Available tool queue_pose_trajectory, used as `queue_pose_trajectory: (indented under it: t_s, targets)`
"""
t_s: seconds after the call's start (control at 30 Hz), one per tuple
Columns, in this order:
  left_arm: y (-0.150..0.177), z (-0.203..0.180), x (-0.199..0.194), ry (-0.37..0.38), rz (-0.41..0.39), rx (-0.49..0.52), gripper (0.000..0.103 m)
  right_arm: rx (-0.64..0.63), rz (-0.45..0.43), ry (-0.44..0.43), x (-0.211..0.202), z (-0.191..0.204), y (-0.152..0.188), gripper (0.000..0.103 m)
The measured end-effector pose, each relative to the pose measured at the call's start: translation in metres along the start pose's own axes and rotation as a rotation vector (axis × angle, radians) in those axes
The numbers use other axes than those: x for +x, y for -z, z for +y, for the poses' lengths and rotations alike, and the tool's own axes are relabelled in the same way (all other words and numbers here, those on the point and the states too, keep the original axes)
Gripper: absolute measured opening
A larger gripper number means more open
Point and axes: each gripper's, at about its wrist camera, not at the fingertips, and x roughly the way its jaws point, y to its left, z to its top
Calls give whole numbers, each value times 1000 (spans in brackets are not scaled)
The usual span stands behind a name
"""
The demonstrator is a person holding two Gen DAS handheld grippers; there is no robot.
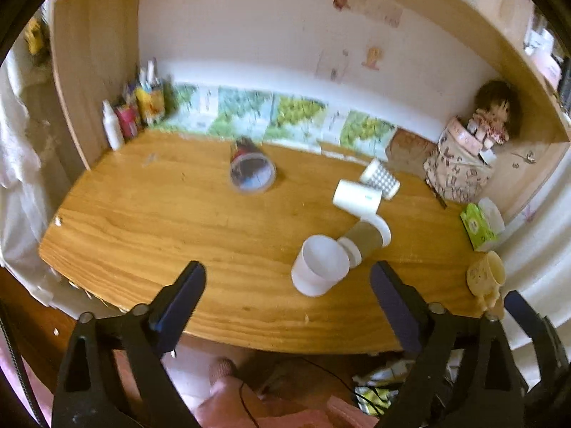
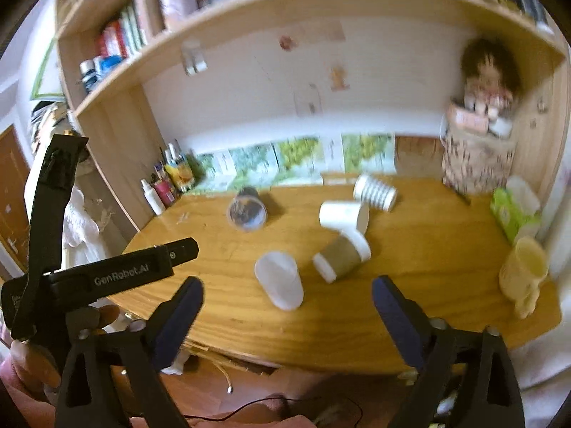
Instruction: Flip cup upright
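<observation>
Nothing flipped yet, I'd say. Both the left tongs [image 1: 287, 299] and right tongs [image 2: 287, 308] hang released over the near counter [image 1: 160, 214] edge; the white cup [image 1: 319, 265] lies sideways just ahead, untouched.

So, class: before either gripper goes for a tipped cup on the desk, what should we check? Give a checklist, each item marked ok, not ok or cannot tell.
1. Left gripper jaws open, empty: ok.
2. Right gripper jaws open, empty: ok.
3. White cup nearest and in view: ok.
4. White cup upright: not ok, it lies on its side.
5. White cup clear of the brown cup: cannot tell, they look touching.
6. Desk free beside it to stand it: ok.
</observation>
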Motion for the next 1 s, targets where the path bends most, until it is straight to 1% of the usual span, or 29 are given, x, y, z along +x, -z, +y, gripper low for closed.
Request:
queue_pose_trajectory:
  t_s: [0.17,0.23,0.3,0.4,0.57,0.7,1.0]
  targets:
    - [8,-5,-30,-84,-167,13,102,-1,-64,25,-12,-7,-1,102]
    - [10,-5,-38,-111,-223,9,102,-17,-86,42,-17,-7,-1,102]
    - [11,-6,-43,-125,-261,8,102,-37,-111,53,-25,-5,0,102]
    - [13,-12,-47,-135,-294,25,102,-40,-135,63,-31,-7,1,102]
    - [16,-22,-52,-150,-326,50,102,-13,-169,86,-36,-14,4,102]
    - [17,-26,-53,-147,-332,68,102,5,-170,91,-35,-19,3,102]
    - [14,-32,-55,-157,-367,99,102,4,-161,94,-27,-23,-1,102]
